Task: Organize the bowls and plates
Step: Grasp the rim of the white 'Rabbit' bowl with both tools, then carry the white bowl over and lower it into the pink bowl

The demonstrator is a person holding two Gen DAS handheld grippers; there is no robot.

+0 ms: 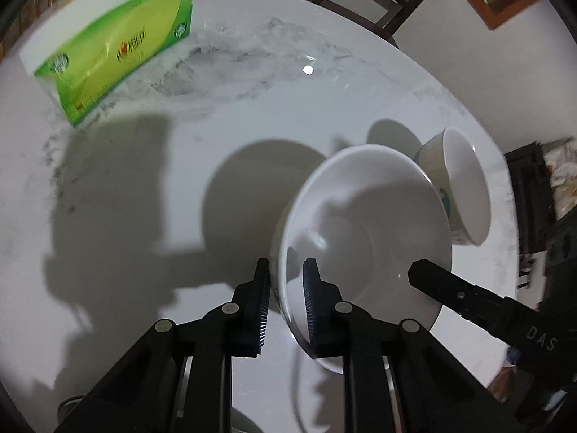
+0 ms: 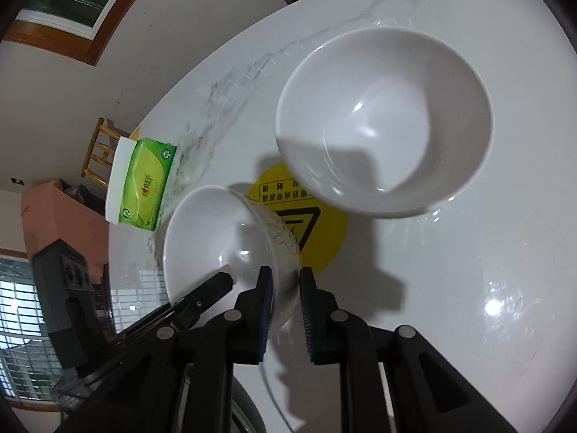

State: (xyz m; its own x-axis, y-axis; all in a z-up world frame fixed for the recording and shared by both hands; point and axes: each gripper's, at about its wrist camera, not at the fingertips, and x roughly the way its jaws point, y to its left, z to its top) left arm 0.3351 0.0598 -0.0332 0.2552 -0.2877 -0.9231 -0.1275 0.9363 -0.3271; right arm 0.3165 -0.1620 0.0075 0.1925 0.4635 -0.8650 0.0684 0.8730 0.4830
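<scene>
Gripping one white bowl (image 1: pixel 364 231) from both sides: left gripper (image 1: pixel 286 306) has its fingers astride the near rim, one pad outside, one inside; right gripper (image 2: pixel 283 308) is clamped the same way on the opposite rim, and one of its fingers (image 1: pixel 443 285) shows in the left view. Bowl glossy white inside, faint gold line drawing on outer wall, tilted, apparently lifted off the marble table (image 1: pixel 144 180). Second bowl (image 2: pixel 386 122), larger in right view, plain white, sits just beside, partly over a yellow warning sticker (image 2: pixel 321 231). Green tissue pack (image 1: pixel 115 50) well apart, at far edge.
</scene>
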